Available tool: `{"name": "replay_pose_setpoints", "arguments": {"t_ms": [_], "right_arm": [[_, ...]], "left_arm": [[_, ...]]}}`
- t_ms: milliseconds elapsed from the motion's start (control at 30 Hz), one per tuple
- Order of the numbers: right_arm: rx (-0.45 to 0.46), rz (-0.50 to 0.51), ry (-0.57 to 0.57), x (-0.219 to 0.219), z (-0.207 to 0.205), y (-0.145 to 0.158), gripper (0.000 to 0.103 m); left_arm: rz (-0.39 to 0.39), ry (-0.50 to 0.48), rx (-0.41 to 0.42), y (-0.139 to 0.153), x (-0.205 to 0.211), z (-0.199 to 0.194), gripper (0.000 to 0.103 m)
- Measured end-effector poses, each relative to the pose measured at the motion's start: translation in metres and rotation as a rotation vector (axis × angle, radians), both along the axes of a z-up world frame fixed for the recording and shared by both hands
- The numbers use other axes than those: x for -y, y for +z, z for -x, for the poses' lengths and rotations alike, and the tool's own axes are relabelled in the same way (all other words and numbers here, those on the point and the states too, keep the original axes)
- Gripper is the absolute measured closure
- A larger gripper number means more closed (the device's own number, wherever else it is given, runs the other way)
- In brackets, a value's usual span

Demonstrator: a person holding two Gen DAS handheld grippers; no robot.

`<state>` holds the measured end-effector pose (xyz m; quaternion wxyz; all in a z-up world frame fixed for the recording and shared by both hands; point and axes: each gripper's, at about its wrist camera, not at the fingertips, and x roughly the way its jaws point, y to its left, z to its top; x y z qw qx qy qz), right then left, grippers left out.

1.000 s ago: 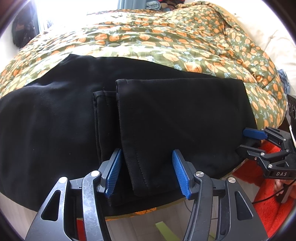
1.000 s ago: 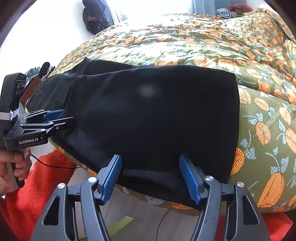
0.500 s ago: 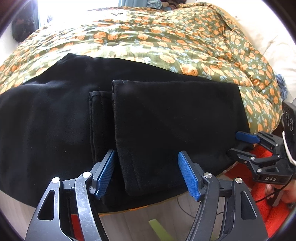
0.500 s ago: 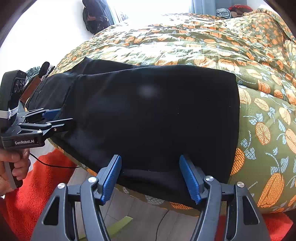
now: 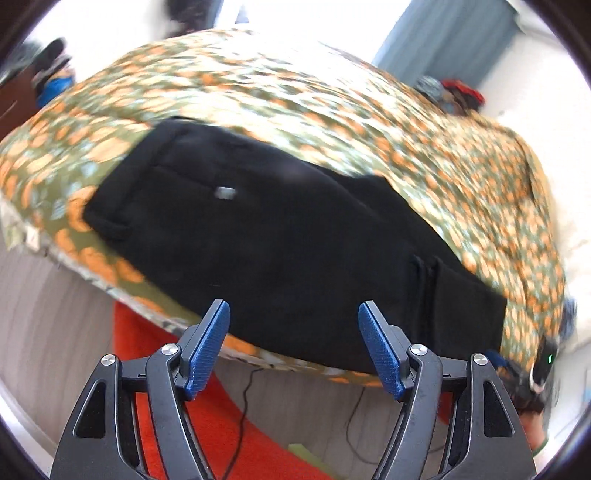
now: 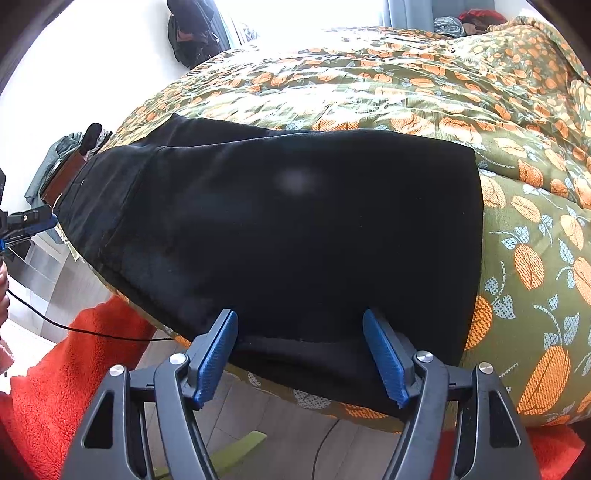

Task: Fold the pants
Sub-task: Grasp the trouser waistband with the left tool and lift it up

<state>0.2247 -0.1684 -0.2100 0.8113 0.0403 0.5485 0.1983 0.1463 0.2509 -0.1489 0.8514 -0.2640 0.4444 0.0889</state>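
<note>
Bed with an olive, orange-patterned quilt [image 6: 424,96] fills both views, pale wood-look floor and an orange-red shag rug [image 6: 55,369] below its edge, blue curtain [image 5: 443,33] at the back; no containers visible. Black pants [image 6: 295,229] lie folded flat along the quilt's near edge, overhanging slightly. Left gripper [image 5: 293,349] is spreading, nothing between its pads; right gripper [image 6: 301,354] is also spreading, with the pants' near edge between the pads but not pinched.
</note>
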Motion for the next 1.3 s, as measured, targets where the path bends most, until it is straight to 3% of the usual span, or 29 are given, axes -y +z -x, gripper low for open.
{"name": "replay_pose_setpoints", "arguments": {"t_ms": [67, 133, 333, 400, 467, 533, 667, 833, 967, 1233, 1300], "right_arm": [[0.004, 0.005, 0.005, -0.002, 0.000, 0.000, 0.027], [0.006, 0.008, 0.008, -0.003, 0.000, 0.000, 0.026], [0.007, 0.010, 0.010, -0.004, 0.001, 0.000, 0.023], [0.008, 0.012, 0.012, -0.005, 0.001, 0.000, 0.022], [0.010, 0.012, 0.013, -0.006, 0.001, 0.001, 0.021], [0.012, 0.006, 0.015, -0.005, 0.002, 0.002, 0.021], [0.026, 0.008, 0.029, -0.007, 0.006, 0.005, 0.017], [0.032, 0.012, 0.036, -0.009, 0.009, 0.005, 0.014], [0.034, 0.007, 0.036, -0.009, 0.010, 0.005, 0.013], [0.042, 0.034, 0.063, -0.016, 0.010, 0.002, 0.007], [0.044, 0.041, 0.067, -0.017, 0.011, 0.001, 0.007]], "left_arm": [[0.100, 0.160, 0.016, -0.007, -0.049, 0.017, 0.030], [0.145, 0.236, 0.017, -0.014, -0.078, 0.027, 0.033], [0.128, 0.258, -0.001, -0.023, -0.099, 0.015, 0.048], [0.137, 0.268, 0.006, -0.027, -0.104, 0.010, 0.057], [0.097, 0.270, -0.012, -0.030, -0.108, 0.000, 0.074], [0.076, 0.264, -0.018, -0.031, -0.112, -0.008, 0.079], [0.106, 0.252, 0.065, -0.018, -0.121, -0.012, 0.080], [0.124, 0.283, 0.024, -0.035, -0.125, -0.010, 0.079], [0.143, 0.340, 0.038, -0.043, -0.127, 0.005, 0.062], [0.154, 0.338, 0.035, -0.055, -0.126, -0.010, 0.060], [0.178, 0.346, 0.041, -0.061, -0.127, -0.015, 0.055]]}}
